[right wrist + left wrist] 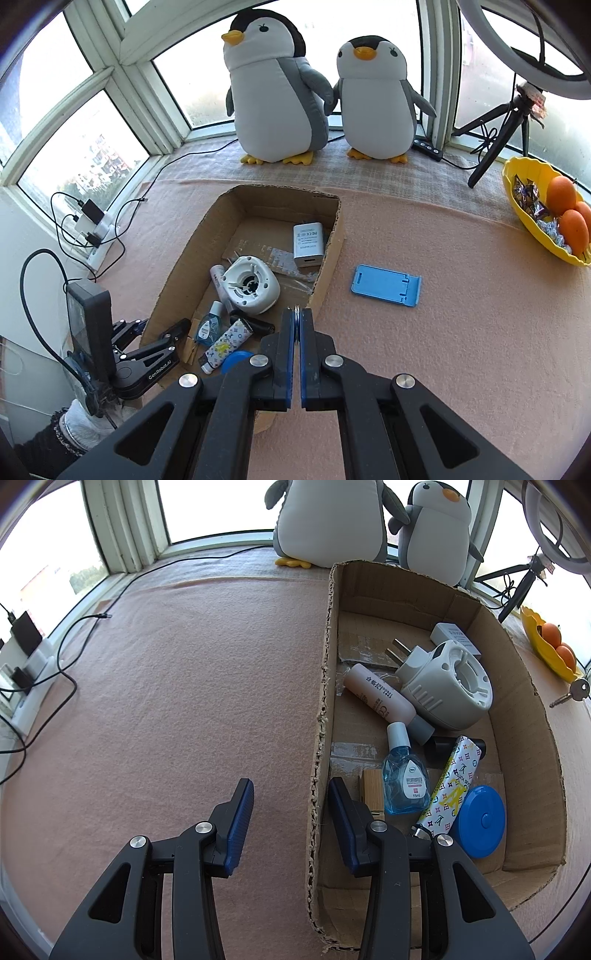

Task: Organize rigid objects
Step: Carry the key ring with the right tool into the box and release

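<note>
A cardboard box (325, 686) (334, 236) lies on the pink cloth and holds a white plug-in device (443, 686) (251, 286), a pink tube (380, 698), a blue bottle (404, 782) (208, 326), a patterned tube (452, 786) (227, 345), a blue round lid (480, 821), a wooden block (373, 790) and a white charger (308, 245). My left gripper (290, 797) is open and straddles the box's left wall. My right gripper (296, 321) is shut on a thin metal ring seen edge-on, a key (570, 694) hanging from it, above the box's right wall. A blue phone stand (386, 284) lies on the cloth right of the box.
Two plush penguins (277, 92) stand at the window behind the box. A yellow bowl (517, 206) with oranges and sweets sits at the right. A tripod (495, 133) with a ring light stands at the back right. A power strip (96, 236) and cables lie at the left.
</note>
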Demonstrator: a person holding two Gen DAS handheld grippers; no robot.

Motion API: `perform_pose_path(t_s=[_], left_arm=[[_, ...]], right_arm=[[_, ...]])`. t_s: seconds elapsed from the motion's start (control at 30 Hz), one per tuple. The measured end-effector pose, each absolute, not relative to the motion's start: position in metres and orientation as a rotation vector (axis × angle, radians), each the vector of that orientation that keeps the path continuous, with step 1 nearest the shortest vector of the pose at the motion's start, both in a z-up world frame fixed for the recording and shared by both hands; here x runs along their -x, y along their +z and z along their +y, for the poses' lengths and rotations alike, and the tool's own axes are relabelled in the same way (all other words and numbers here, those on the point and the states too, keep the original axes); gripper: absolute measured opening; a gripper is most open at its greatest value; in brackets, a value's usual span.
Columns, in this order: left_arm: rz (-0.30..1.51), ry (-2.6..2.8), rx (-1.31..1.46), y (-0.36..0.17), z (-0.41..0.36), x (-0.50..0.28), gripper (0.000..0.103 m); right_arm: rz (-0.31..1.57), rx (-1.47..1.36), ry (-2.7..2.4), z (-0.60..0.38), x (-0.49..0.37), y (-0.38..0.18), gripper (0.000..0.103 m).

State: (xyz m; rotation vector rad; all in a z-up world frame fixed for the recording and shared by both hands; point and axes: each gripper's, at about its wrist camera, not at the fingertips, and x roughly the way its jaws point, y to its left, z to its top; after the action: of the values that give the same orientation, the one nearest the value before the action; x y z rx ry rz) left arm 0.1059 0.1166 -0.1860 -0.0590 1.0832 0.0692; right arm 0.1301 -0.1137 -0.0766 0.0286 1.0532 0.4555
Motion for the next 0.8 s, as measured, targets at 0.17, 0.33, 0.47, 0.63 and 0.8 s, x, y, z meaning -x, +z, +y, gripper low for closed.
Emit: perform_pose_path(t_s=[0.17, 0.33, 0.47, 0.63, 0.8], left_arm=[[1.083, 0.070, 0.058, -0.185, 0.117, -0.106, 0.041], [1.083, 0.069, 0.058, -0.186, 0.116, -0.106, 0.041], [1.083, 0.069, 0.058, -0.185, 0.116, -0.106, 0.041], [1.083, 0.069, 0.059, -0.185, 0.116, -0.106, 0.041], [1.083, 0.070, 0.058, -0.185, 0.116, -0.106, 0.041]], right_arm=[[1.058, 0.025, 0.507, -0.087, -0.121, -0.080, 0.002], [1.071, 0.064, 0.523, -0.071, -0.120, -0.089, 0.002], [1.075, 0.095, 0.520, -0.064, -0.120, -0.095, 0.002], [1.082, 0.114, 0.513, -0.060, -0.121, -0.099, 0.002], [1.080, 0.127, 0.494, -0.060, -0.127, -0.101, 0.002]])
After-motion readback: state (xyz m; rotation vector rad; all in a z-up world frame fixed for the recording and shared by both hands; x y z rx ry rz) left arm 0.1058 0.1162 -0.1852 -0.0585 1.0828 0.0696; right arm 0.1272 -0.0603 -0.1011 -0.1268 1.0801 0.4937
